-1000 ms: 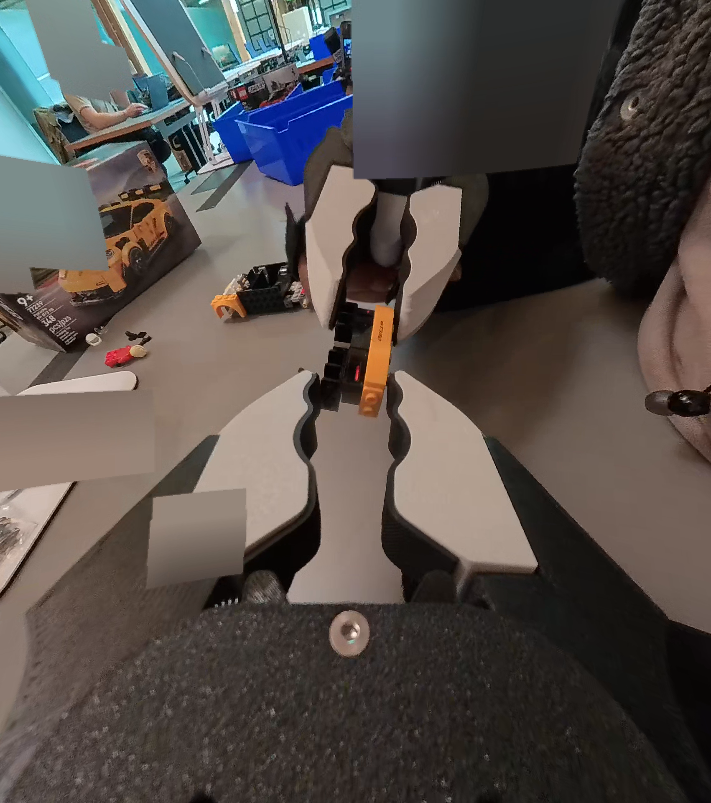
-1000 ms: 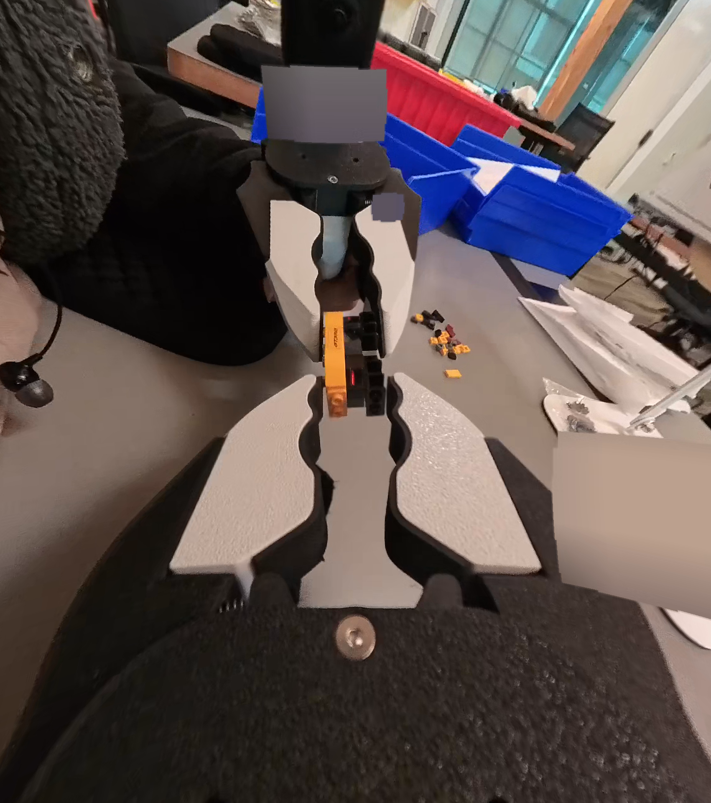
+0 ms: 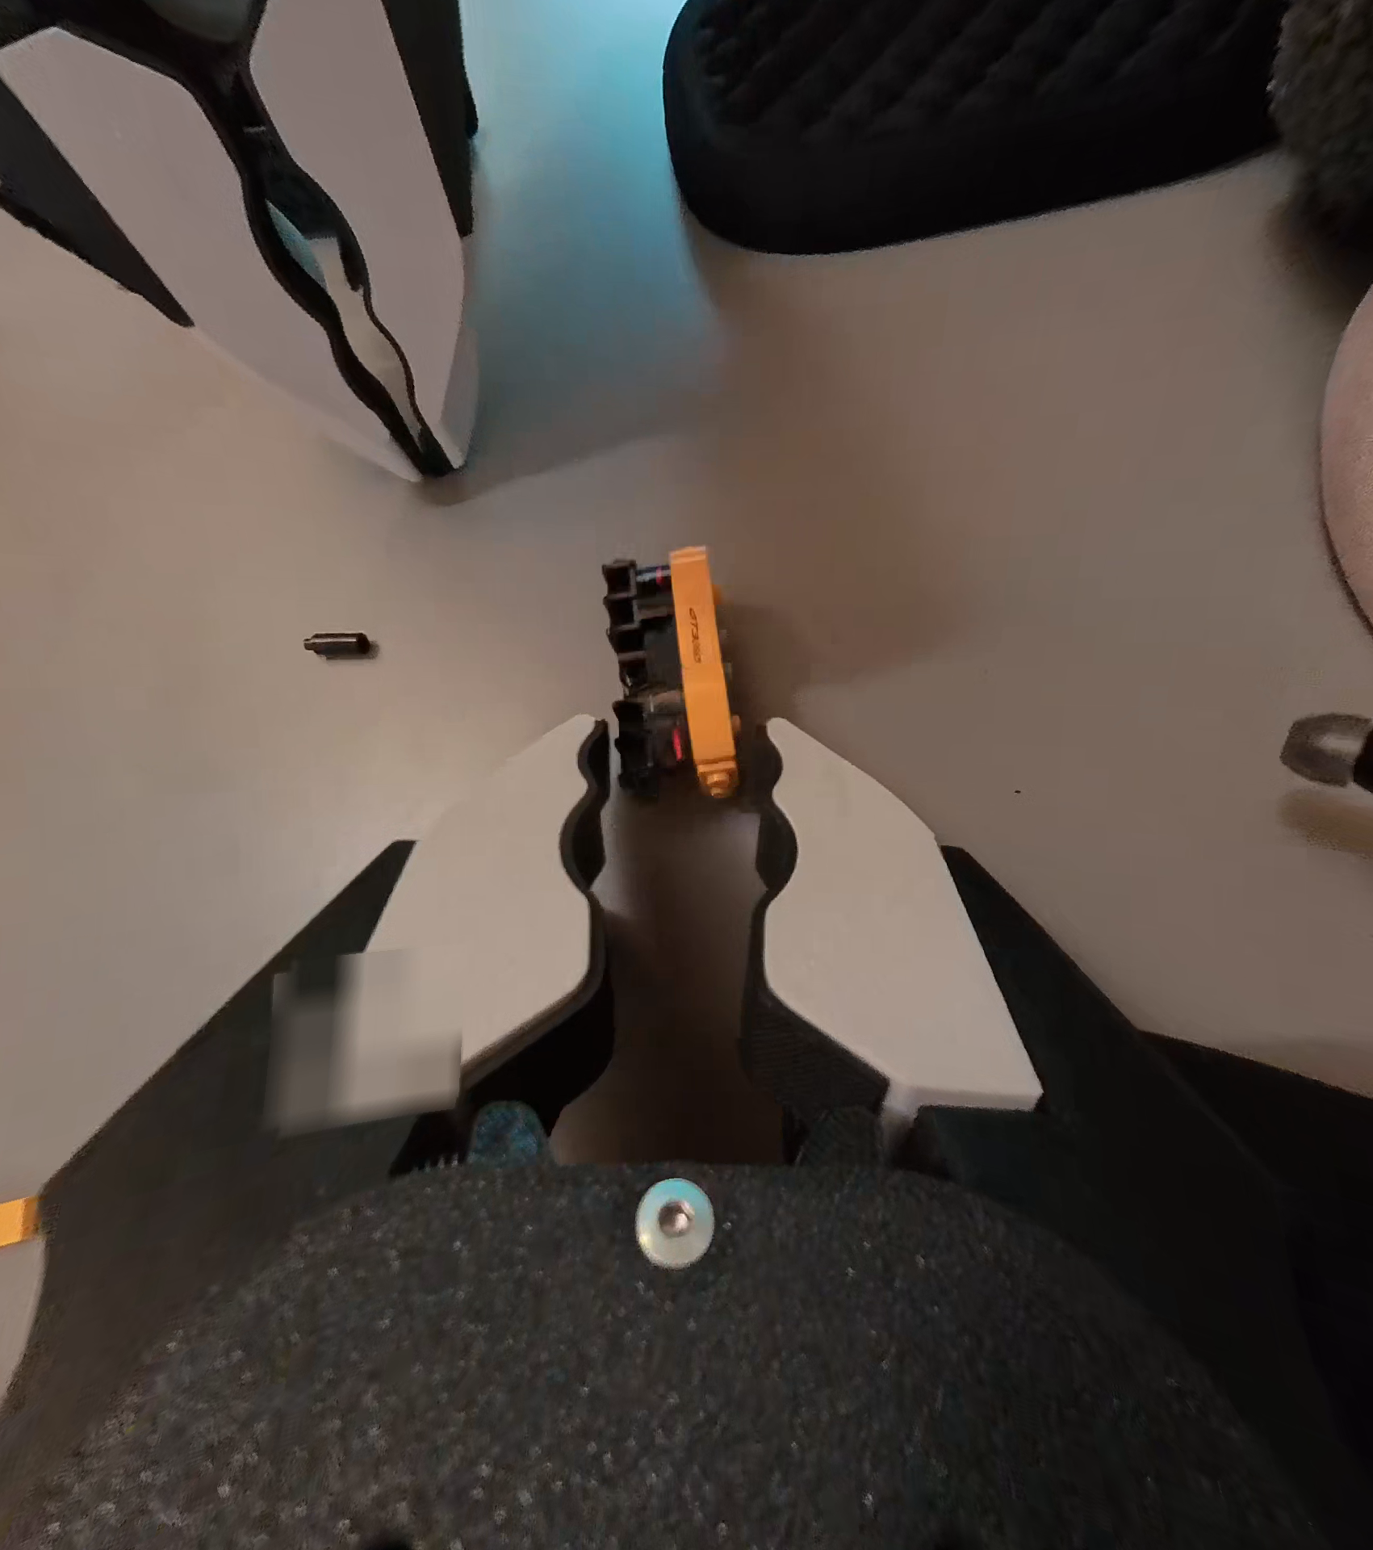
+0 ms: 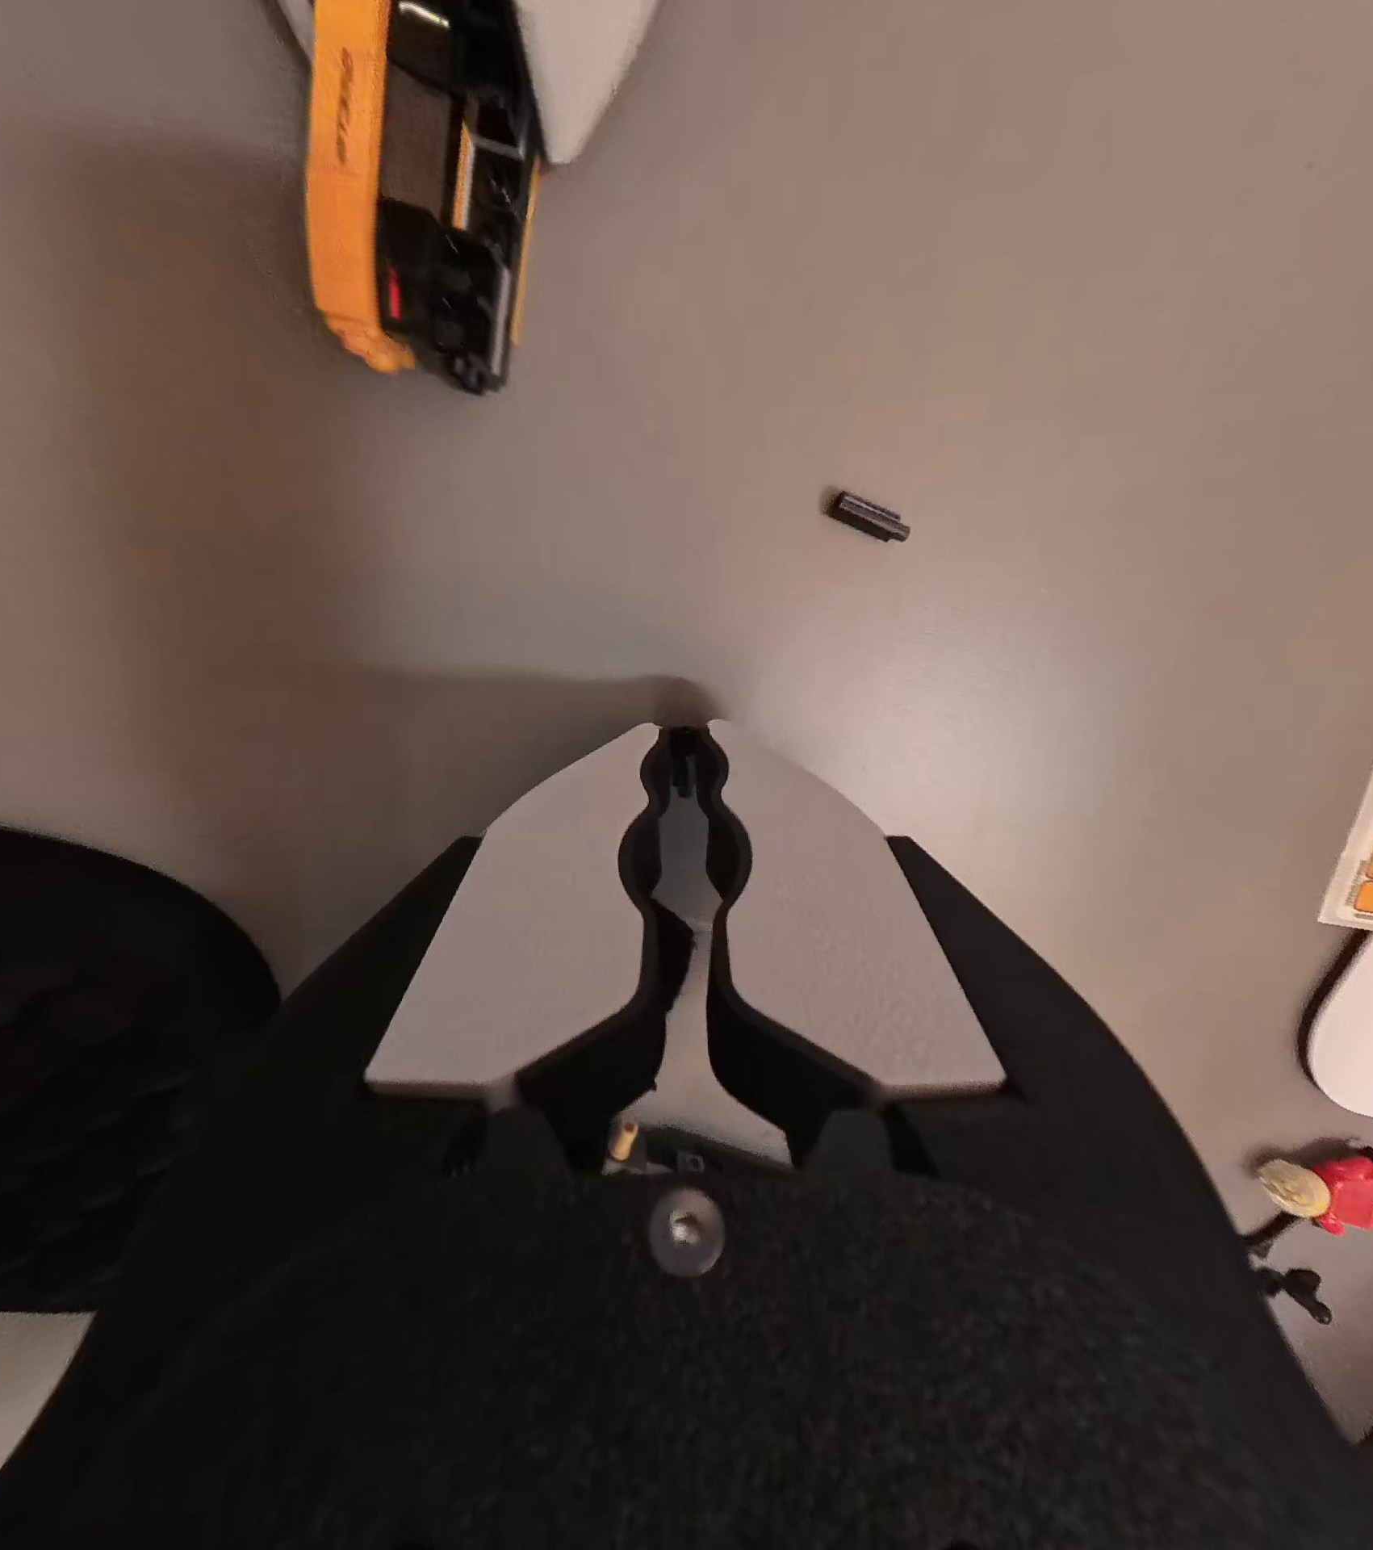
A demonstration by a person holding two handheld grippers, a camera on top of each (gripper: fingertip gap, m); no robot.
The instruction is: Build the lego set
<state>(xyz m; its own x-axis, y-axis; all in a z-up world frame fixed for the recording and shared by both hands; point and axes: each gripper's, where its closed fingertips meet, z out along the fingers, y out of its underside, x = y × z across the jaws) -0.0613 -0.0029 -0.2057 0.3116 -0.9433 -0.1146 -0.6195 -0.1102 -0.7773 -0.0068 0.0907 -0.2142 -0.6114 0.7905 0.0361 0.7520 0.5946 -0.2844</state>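
Left tool (image 3: 687, 755): pale, wavy-edged fingers gripping the near end of the lego assembly (image 3: 670, 671).
Right tool (image 4: 684, 728): fingers nearly together, pinching a tiny black piece (image 4: 681, 755) at the tips.
Lego assembly: orange strip on studded black blocks, low above the smooth grey worktop (image 3: 1001, 503).
Black pin (image 4: 873, 517): small cylinder lying loose on the worktop.
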